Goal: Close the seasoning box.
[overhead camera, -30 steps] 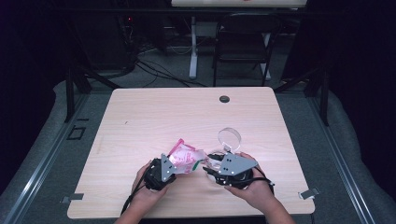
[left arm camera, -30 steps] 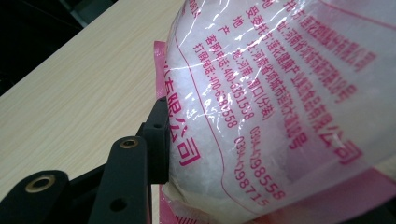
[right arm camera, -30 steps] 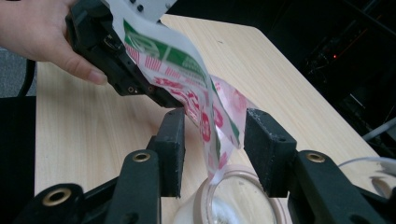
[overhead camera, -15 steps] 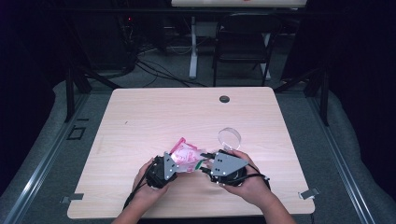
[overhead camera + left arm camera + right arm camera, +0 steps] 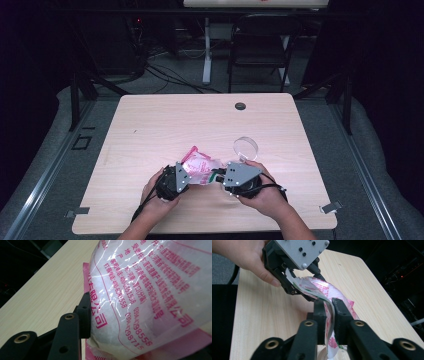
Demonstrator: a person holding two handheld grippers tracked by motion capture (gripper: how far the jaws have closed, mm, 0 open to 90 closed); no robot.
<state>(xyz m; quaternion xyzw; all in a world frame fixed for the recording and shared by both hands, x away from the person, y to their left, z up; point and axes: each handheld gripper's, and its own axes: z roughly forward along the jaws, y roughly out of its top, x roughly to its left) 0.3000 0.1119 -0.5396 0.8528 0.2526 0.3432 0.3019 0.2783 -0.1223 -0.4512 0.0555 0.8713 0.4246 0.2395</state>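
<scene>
- Resting on the near middle of the worktop [image 5: 150, 130]: one clear plastic bag [image 5: 200, 167] with pink print and a pink sealed edge, packed with a white fluffy filling, held between two hand-held claws.
- Writing on the bag, left gripper view [image 5: 155, 297]: pink Chinese characters in several lines; digits readable as "400-6351538", then "0394-" and a number that seems to end "298558", with a further line ending "298715". No brand name can be made out with certainty.
- Left claw [image 5: 186, 176]: gripped by the person's left hand [image 5: 155, 197], grey three-cornered plate on top. In the left gripper view one black jaw presses against the bulging side of the bag; the other jaw is hidden behind the bag. Held about half open around the bag's body.
- Right claw [image 5: 329, 312]: gripped by the person's right hand [image 5: 265, 192]. Its jaws have just been closing and now stand narrow, pinching a flat, crumpled strip of the bag's film between the pads.
- Clear round disc [image 5: 245, 148]: lies on the worktop just beyond the right claw; what it is cannot be told.
- Worktop: pale wood-grain laminate, rounded corners, with a dark round cable port [image 5: 240, 106] near the far edge.
- Room: dim, grey carpeted floor [image 5: 350, 150], a dark folding chair [image 5: 260, 45] and loose cables [image 5: 165, 75] beyond the worktop.
</scene>
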